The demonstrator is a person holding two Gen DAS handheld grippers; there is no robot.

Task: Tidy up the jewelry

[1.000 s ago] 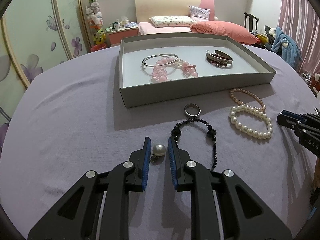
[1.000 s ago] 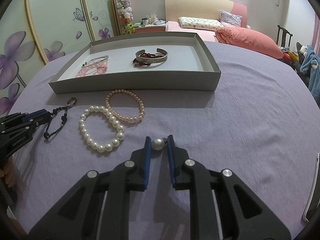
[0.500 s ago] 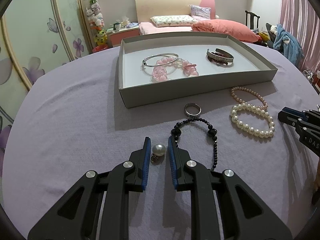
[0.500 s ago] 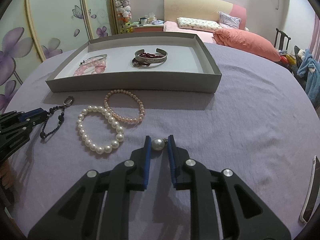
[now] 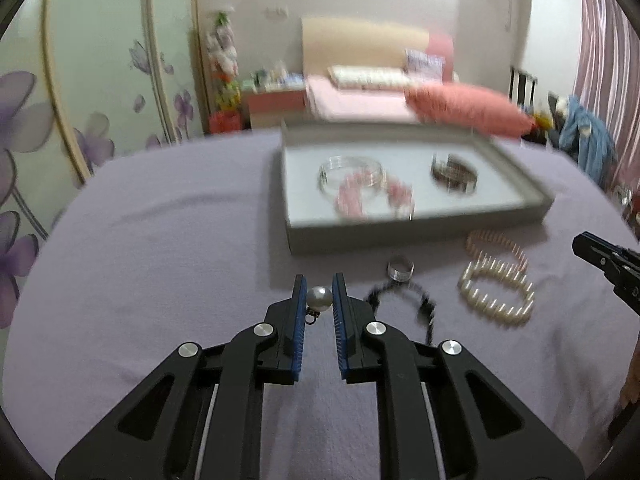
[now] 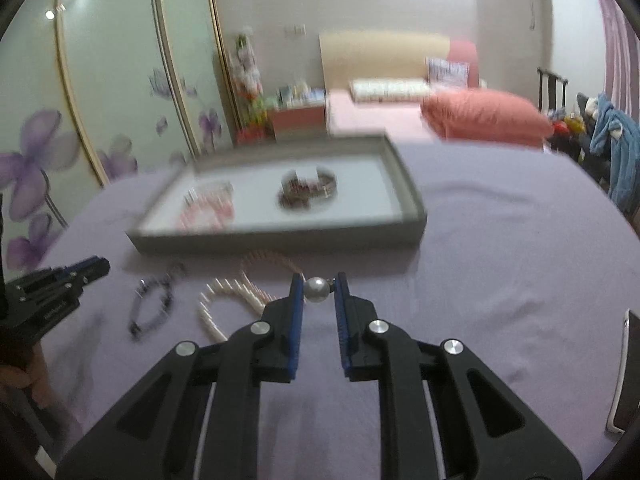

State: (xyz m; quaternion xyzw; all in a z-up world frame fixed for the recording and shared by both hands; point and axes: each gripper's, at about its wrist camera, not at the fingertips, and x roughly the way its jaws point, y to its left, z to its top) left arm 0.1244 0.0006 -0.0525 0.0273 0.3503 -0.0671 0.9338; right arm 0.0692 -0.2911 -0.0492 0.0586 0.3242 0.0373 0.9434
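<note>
Two grippers each hold one pearl earring above a purple tablecloth [image 5: 168,240]. The left gripper [image 5: 319,294] has its blue pads [image 5: 299,300] pressed on both sides of a round white pearl earring [image 5: 319,298], with a small metal loop hanging under the pearl. The right gripper [image 6: 318,290] pinches a second pearl earring [image 6: 316,289] the same way, right at its tips. Both sets of jaws are nearly closed, with just the pearl between them.

A grey tray [image 5: 416,232] sits farther back on the cloth. Inside it lie a silver bangle [image 5: 348,168], a pink bead bracelet [image 5: 360,196] and a dark cuff bracelet [image 5: 454,172]. On the cloth in front of the tray lie a silver ring [image 5: 400,270], a black bead bracelet [image 5: 412,300], a white pearl bracelet [image 5: 498,292] and a pink pearl bracelet [image 5: 496,244]. The white and pink pearl bracelets touch each other. Much of both views is blurry.
</note>
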